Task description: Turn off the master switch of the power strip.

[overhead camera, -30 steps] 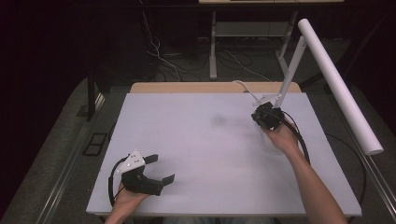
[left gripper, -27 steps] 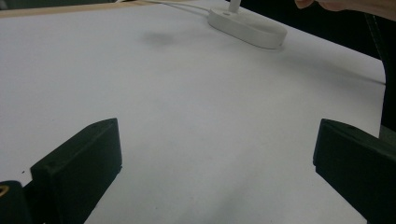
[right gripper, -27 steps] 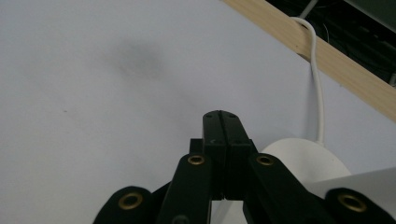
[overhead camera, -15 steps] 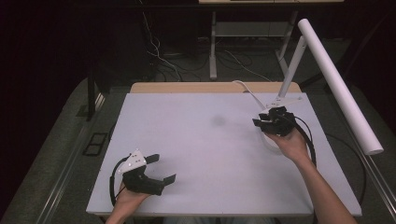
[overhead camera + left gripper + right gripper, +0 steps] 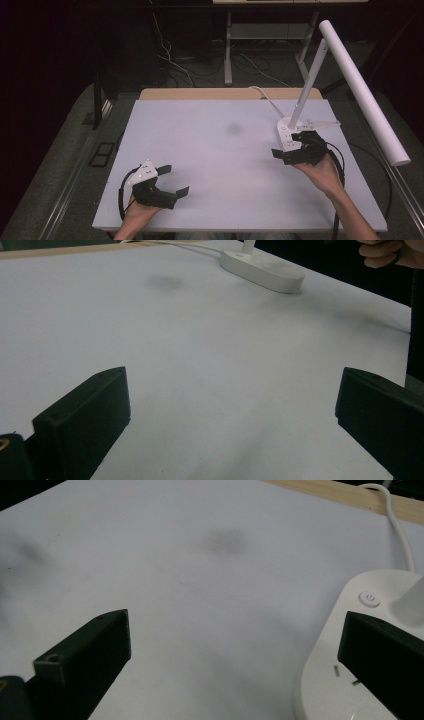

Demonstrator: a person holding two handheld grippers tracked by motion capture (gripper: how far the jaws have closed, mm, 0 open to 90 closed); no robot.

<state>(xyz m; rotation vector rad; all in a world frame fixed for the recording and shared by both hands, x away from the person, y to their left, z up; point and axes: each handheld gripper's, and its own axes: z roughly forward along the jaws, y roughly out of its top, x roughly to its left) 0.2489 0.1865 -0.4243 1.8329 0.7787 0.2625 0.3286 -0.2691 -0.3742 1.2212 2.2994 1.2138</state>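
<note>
White plastic forms the lamp base (image 5: 287, 134), which stands on the pale table top (image 5: 215, 150) toward its far right part; this base serves as the reference for all positions below. A slim white stem (image 5: 309, 84) rises from the base, tilted up and to the right, and carries a long white tube head (image 5: 364, 90) that slopes down past the right table edge. A white cable (image 5: 262, 95) runs from the base toward the wooden strip (image 5: 200, 93) at the far table edge. The right gripper (image 5: 299, 149) sits just beside the near end of the base; its jaws have just been opening and now stand spread wide with nothing pressed between them, one jaw over the base near the round power button (image 5: 369, 599). The left gripper (image 5: 167, 180) rests well apart from the base, near the front left table edge, jaws released and holding nothing. A faint grey smudge (image 5: 234, 129) marks the table left of the base.
</note>
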